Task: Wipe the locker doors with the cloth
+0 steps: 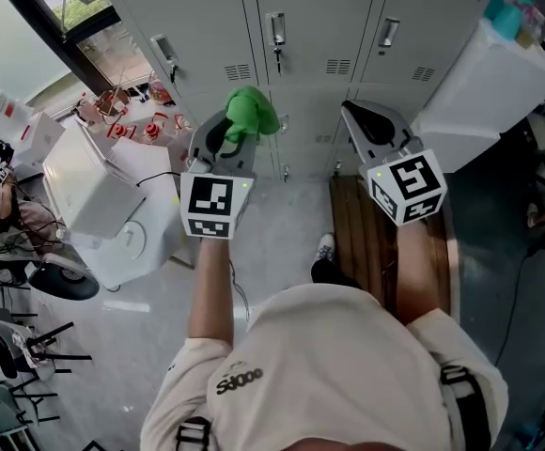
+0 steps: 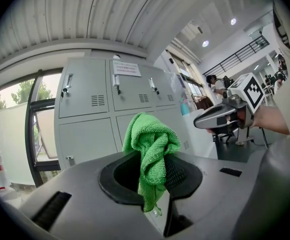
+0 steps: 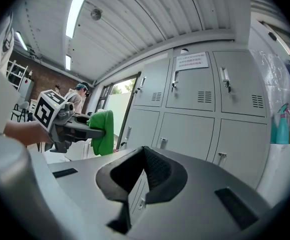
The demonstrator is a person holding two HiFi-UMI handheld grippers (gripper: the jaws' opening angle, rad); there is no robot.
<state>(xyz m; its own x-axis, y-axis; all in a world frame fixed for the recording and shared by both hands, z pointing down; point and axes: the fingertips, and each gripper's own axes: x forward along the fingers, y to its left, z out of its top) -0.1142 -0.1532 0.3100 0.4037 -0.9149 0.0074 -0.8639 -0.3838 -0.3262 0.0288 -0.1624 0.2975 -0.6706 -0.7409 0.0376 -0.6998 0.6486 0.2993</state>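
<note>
Grey locker doors [image 1: 310, 26] stand in two rows straight ahead, each with a handle and a vent. My left gripper [image 1: 238, 128] is shut on a bunched green cloth [image 1: 251, 113], held a short way in front of the lower doors. In the left gripper view the cloth [image 2: 150, 139] sticks up between the jaws and hangs down through them, with the lockers [image 2: 85, 134] behind. My right gripper [image 1: 353, 113] is level with the left one and holds nothing. Its pads meet in the right gripper view [image 3: 144, 151]. That view also shows the cloth [image 3: 102, 131] at the left.
A white box [image 1: 85, 181] stands on the floor at the left, with chairs [image 1: 28, 336] nearer me. A white cabinet [image 1: 493, 87] juts out at the right, with a blue spray bottle [image 3: 280, 126] on top. A wooden bench [image 1: 366, 233] lies under my right arm.
</note>
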